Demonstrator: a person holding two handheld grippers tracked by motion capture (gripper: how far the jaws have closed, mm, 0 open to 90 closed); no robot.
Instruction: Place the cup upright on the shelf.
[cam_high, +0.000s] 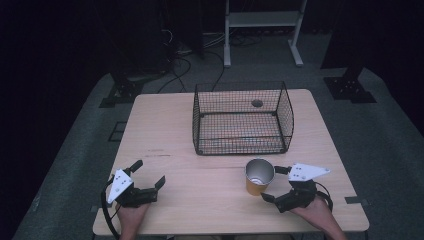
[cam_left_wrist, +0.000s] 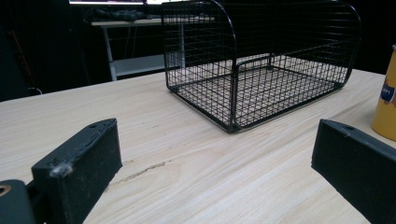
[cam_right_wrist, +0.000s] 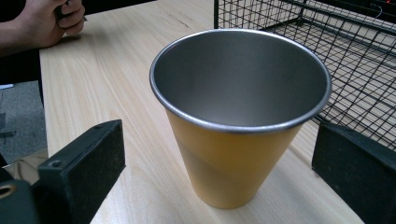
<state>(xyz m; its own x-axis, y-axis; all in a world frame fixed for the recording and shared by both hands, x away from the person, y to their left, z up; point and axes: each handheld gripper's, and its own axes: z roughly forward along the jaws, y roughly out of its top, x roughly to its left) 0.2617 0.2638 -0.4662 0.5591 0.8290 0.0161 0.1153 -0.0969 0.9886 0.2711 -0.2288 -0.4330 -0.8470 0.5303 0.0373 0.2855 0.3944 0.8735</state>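
Observation:
An upright yellow cup (cam_high: 259, 178) with a bare metal inside stands on the wooden table (cam_high: 165, 125), just in front of the wire basket (cam_high: 242, 120). My right gripper (cam_high: 271, 183) is open at the cup's right, one jaw on each side of it and neither touching. In the right gripper view the cup (cam_right_wrist: 233, 158) stands between the two spread jaws of my right gripper (cam_right_wrist: 219, 175). My left gripper (cam_high: 148, 173) rests open near the table's front left with nothing in it. In the left gripper view, my left gripper (cam_left_wrist: 215, 163) frames bare tabletop, with the cup (cam_left_wrist: 386, 100) at the right edge.
The black wire basket (cam_left_wrist: 261, 70) is empty and open at the top, at the table's middle back. The person's other hand (cam_right_wrist: 51, 21) shows far off in the right gripper view. A white shelf frame (cam_high: 262, 20) stands on the floor beyond the table.

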